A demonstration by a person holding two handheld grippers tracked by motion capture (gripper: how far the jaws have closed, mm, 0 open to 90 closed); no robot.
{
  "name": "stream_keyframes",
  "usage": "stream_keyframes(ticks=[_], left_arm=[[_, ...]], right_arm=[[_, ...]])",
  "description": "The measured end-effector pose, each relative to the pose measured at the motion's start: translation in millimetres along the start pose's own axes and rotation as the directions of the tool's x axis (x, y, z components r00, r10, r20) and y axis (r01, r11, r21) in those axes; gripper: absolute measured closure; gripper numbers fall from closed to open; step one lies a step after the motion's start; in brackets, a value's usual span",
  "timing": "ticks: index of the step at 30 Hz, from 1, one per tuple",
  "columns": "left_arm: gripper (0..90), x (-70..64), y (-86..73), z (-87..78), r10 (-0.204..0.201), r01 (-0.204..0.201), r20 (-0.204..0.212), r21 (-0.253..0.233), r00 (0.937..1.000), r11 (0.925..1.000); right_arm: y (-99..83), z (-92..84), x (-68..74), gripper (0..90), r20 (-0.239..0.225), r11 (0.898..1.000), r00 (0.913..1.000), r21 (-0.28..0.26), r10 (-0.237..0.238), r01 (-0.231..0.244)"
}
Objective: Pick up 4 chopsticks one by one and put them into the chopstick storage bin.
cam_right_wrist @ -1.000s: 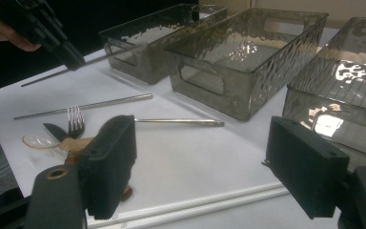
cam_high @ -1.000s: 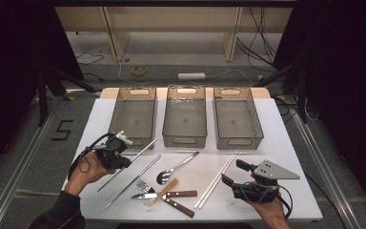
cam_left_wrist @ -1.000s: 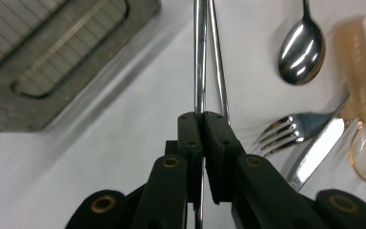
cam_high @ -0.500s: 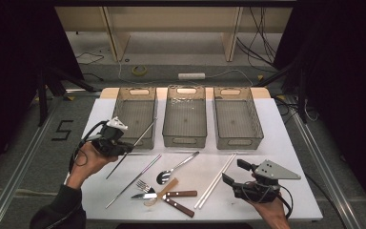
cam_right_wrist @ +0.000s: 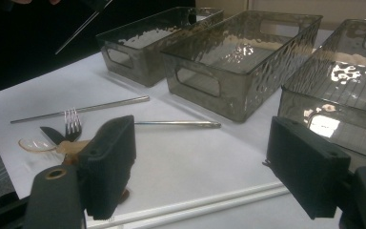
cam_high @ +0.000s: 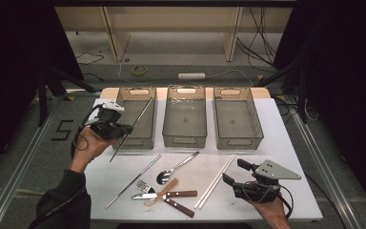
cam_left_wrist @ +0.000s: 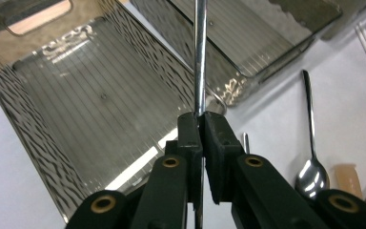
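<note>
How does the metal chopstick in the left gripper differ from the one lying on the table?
The held metal chopstick is lifted, clamped between the left gripper's fingers; the table chopstick lies flat and untouched. The held one slants over the left bin; the other rests beside the spoon and fork. Both are thin, straight, silvery rods.

The high view looked forward and down from above the person's side onto the whole worktop. The left gripper view sat close over the left bin, facing down. The right gripper view looked low across the worktop. All shared the three bins.
</note>
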State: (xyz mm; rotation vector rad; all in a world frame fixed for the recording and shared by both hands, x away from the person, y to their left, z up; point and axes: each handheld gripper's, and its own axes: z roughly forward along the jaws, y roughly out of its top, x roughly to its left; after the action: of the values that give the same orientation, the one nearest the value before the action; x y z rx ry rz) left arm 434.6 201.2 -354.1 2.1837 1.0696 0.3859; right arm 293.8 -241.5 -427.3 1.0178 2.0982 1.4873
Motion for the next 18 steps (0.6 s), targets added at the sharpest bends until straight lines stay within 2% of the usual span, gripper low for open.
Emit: stream_keyframes(ticks=[9,18], left_arm=[[85.0,13.3,16.7,-1.3,-0.022,0.020,-0.044,-0.047,0.9988,0.9987],[85.1,29.4,31.7,2.9,-0.044,0.039,-0.080,-0.067,0.9958,0.9970]], right_arm=[[-0.1,-0.1,-0.3,26.1,0.001,1.000,1.0000,-0.002,0.003,-0.003],[-0.3,0.4,-0.7,26.2,0.000,1.000,1.0000,0.003,0.004,-0.004]])
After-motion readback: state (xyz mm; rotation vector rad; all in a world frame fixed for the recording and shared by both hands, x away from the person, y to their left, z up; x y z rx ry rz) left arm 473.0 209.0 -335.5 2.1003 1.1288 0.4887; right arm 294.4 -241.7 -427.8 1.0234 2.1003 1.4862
